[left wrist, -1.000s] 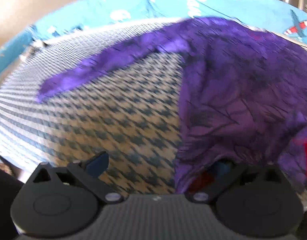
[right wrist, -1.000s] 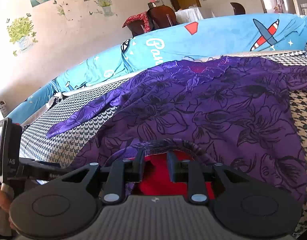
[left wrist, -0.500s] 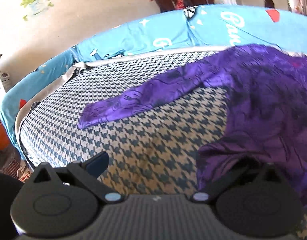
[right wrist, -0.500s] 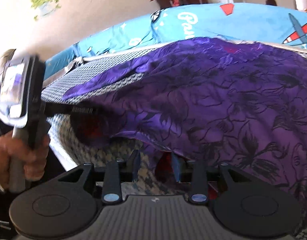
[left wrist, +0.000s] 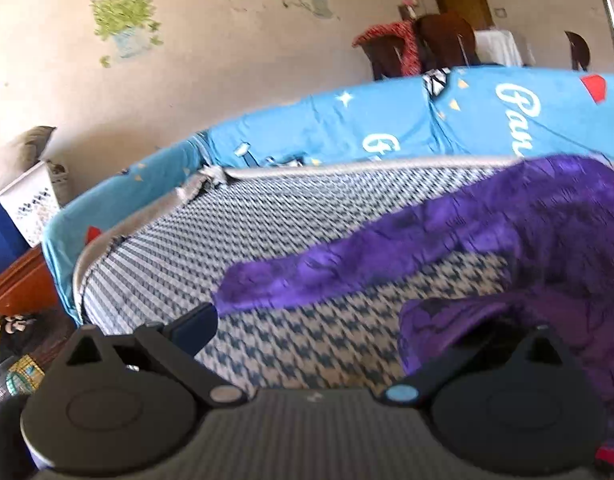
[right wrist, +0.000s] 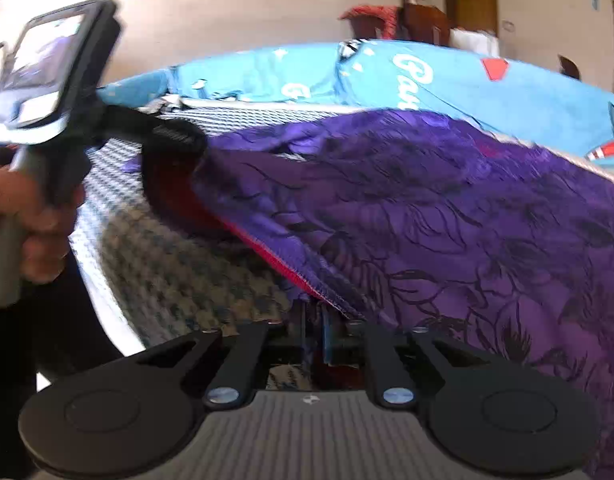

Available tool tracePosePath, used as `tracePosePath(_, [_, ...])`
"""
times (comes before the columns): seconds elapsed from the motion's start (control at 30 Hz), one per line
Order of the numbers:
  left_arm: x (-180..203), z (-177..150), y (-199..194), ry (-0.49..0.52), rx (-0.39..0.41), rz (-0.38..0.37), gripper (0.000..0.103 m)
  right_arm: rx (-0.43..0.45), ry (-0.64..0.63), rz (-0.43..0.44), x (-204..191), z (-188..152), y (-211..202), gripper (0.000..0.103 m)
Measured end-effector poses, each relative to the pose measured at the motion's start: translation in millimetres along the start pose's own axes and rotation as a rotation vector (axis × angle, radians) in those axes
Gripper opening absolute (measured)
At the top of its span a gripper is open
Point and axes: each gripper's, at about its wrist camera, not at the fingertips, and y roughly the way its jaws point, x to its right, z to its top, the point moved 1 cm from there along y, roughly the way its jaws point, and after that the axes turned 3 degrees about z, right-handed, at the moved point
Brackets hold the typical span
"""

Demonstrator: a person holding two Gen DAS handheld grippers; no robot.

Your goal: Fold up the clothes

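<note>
Hem of purple floral-print garment w/ red lining [right wrist: 447, 208] sits pinched in right gripper [right wrist: 315, 330], jaws closed on it. Left gripper [left wrist: 347, 320] has jaws spread wide: one finger bare, other buried under cloth, nothing clamped. Garment lies across houndstooth-check bed cover [left wrist: 267, 240], sleeve [left wrist: 347, 268] trailing left; blue cartoon-print sheet [left wrist: 387, 120] beyond. Risk, imo: only one corner held, so lifting could bunch or skew the fold.

One purple garment [right wrist: 447, 208], two claws [right wrist: 313, 332]
</note>
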Motion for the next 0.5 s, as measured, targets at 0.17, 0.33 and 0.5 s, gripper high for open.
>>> tracePosePath(0.17, [-10.2, 16.8, -11.7, -0.015, 0.042, 0.031, 0.103, 0.024, -0.136, 0.046, -15.7, -2.8, -13.8, 0.009])
tracePosePath(0.33, [-17.5, 22.2, -26.8, -0.019, 0.033, 0.048, 0.103, -0.02, -0.276, 0.103, -32.8, -15.4, -21.2, 0.009])
tracePosePath(0.5, [-24.1, 30.5, -42.7, -0.016, 0.047, 0.048, 0.103, -0.065, -0.332, 0.144, -37.2, -26.8, -24.4, 0.009])
